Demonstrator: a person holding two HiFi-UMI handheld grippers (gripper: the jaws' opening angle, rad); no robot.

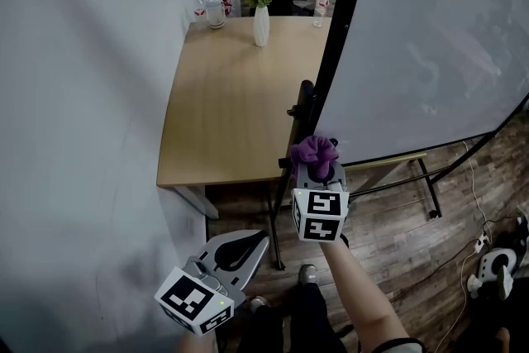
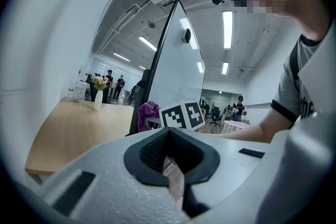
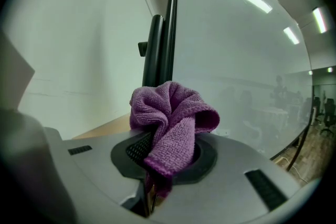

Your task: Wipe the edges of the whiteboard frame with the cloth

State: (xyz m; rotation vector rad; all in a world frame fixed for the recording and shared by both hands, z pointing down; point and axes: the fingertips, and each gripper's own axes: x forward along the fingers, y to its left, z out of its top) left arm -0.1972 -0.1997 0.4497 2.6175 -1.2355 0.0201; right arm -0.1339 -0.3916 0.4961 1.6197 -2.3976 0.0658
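The whiteboard [image 1: 430, 45] stands at the right, its black frame edge [image 1: 335, 37] running down toward me. My right gripper [image 1: 318, 167] is shut on a bunched purple cloth [image 1: 314, 150], which sits right at the lower end of that frame edge; whether it touches I cannot tell. In the right gripper view the cloth [image 3: 172, 118] bulges out of the jaws of the right gripper [image 3: 168, 153], with the frame [image 3: 169, 23] rising just behind it. My left gripper [image 1: 248, 244] hangs low at the left, shut and empty. Its view shows the left gripper [image 2: 170, 153] and, beyond, the cloth [image 2: 148, 113].
A wooden table [image 1: 231, 103] stands behind the board against the white wall [image 1: 83, 95], with a flower vase [image 1: 261, 19] and a bottle [image 1: 321, 8] at its far end. The board's stand legs [image 1: 430, 186] and a cable [image 1: 483, 240] lie on the wooden floor. People stand far back.
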